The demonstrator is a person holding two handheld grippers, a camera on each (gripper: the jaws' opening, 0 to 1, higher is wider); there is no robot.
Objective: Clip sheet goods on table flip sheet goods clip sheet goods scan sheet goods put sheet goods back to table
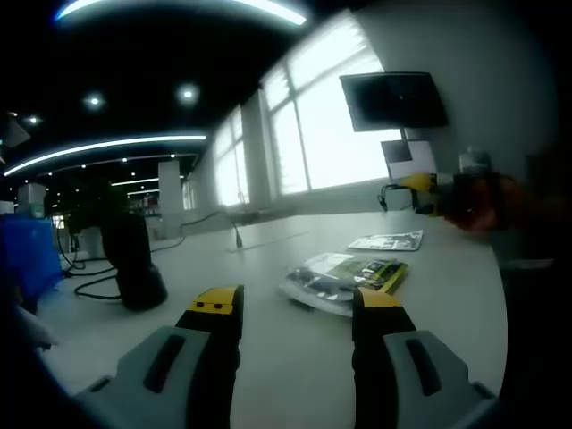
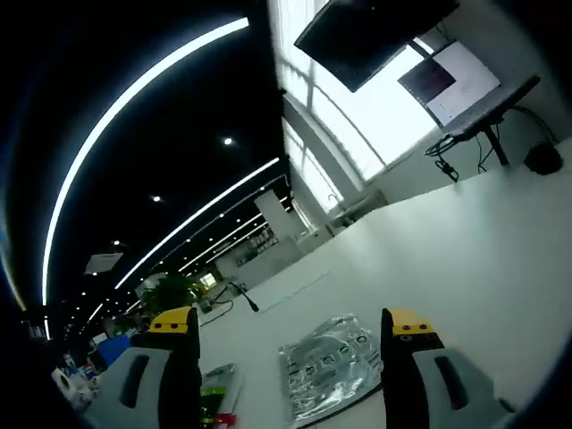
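White worktop, office bkgd. Sheet goods lie flat mid-frame, nothing clipped yet, probably whole task left. Left gripper & right gripper fingers wide, empty.

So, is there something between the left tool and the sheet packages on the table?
Nothing visible. The left tool is open, and the nearest sheet package lies just beyond its tips on bare table. The black object stands off to the side.

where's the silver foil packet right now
In the right gripper view the silver foil packet lies flat on the white table, between the open right gripper jaws, with a green packet to its left.
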